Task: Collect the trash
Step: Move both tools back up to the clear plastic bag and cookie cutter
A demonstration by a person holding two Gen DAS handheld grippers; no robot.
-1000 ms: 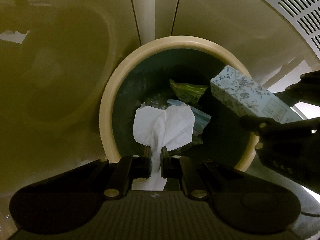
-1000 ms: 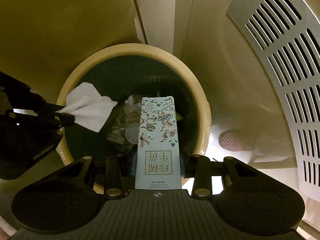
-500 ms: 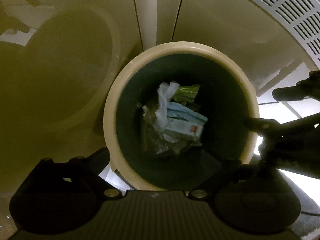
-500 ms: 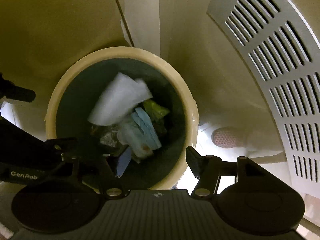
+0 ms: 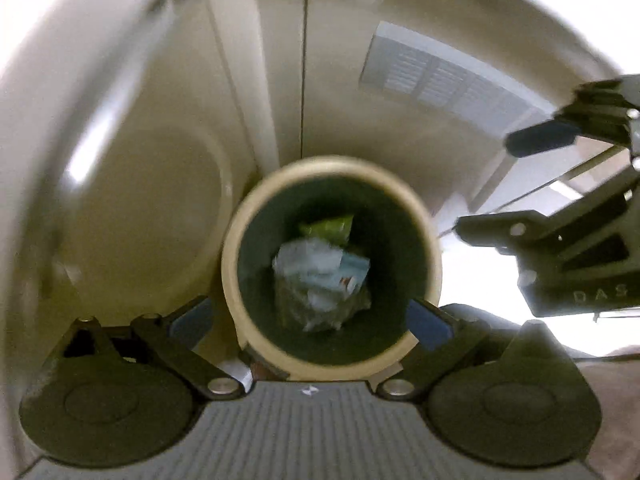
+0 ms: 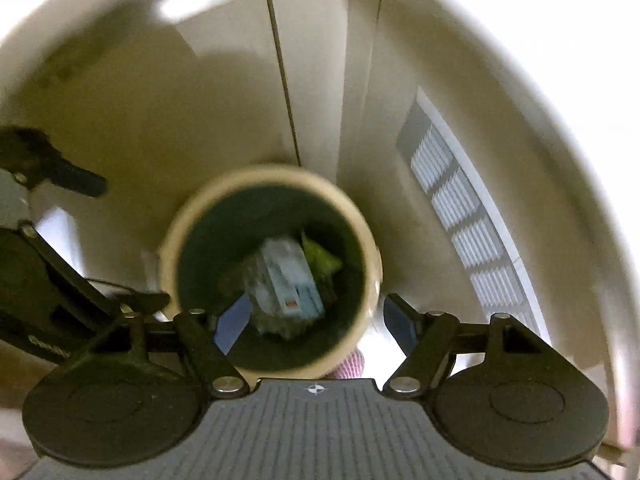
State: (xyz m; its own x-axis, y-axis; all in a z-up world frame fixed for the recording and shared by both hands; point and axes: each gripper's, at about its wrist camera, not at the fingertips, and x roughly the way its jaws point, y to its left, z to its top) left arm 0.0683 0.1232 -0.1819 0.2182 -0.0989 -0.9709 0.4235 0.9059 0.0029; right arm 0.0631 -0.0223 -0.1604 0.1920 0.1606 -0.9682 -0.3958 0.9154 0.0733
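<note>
Trash inside bin

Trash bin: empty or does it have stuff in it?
Not empty. The trash bin holds a pile at the bottom: a pale blue box, a green wrapper and crumpled clear plastic; well below the rim.

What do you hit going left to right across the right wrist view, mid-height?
Left gripper at the left edge → trash bin with the floral box and then the green wrapper inside → louvred vent panel on the right.
</note>
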